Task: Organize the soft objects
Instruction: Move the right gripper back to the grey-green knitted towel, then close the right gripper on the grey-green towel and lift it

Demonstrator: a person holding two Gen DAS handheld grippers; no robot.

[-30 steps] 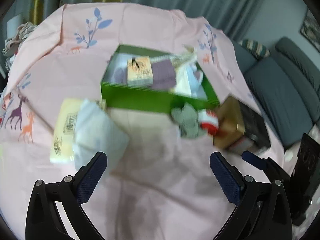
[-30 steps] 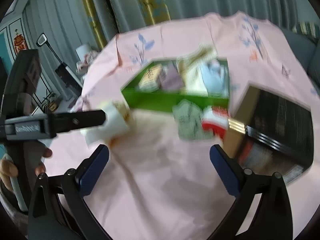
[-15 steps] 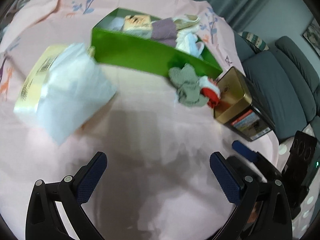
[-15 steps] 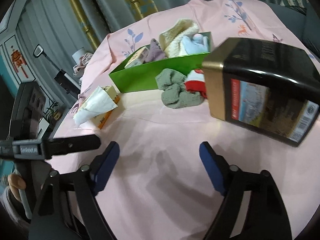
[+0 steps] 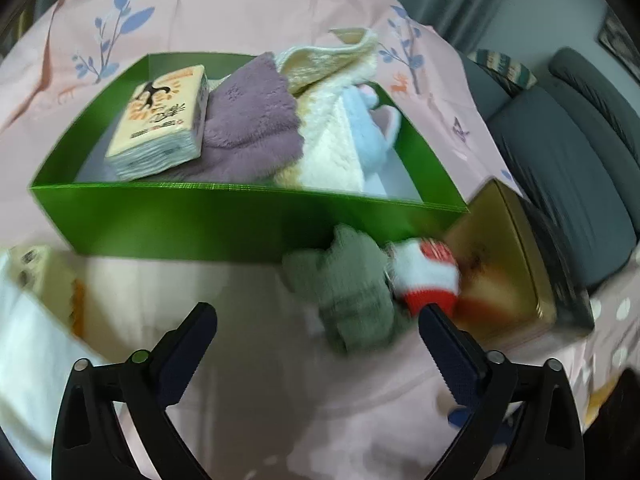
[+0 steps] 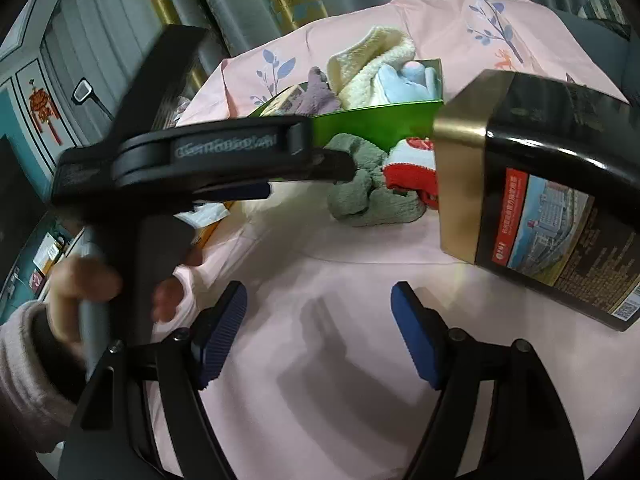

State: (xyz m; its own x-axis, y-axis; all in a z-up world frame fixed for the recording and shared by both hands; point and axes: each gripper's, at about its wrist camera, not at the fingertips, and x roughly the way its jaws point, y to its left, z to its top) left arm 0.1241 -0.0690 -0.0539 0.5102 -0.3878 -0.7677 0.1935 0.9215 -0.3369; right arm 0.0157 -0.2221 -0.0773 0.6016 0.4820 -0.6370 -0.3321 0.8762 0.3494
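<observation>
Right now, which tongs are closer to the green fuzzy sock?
Left. The left tongs reach right up beside the green sock; the right tongs hang back, open.

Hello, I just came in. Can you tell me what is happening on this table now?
A person is sorting soft things into a green box on a pink tablecloth. The box holds a tissue pack, a purple cloth and cream and blue items. The left claw is open and empty, pointing at a green-grey sock and a red-and-white sock outside the box. The right claw is open and empty too.
</observation>
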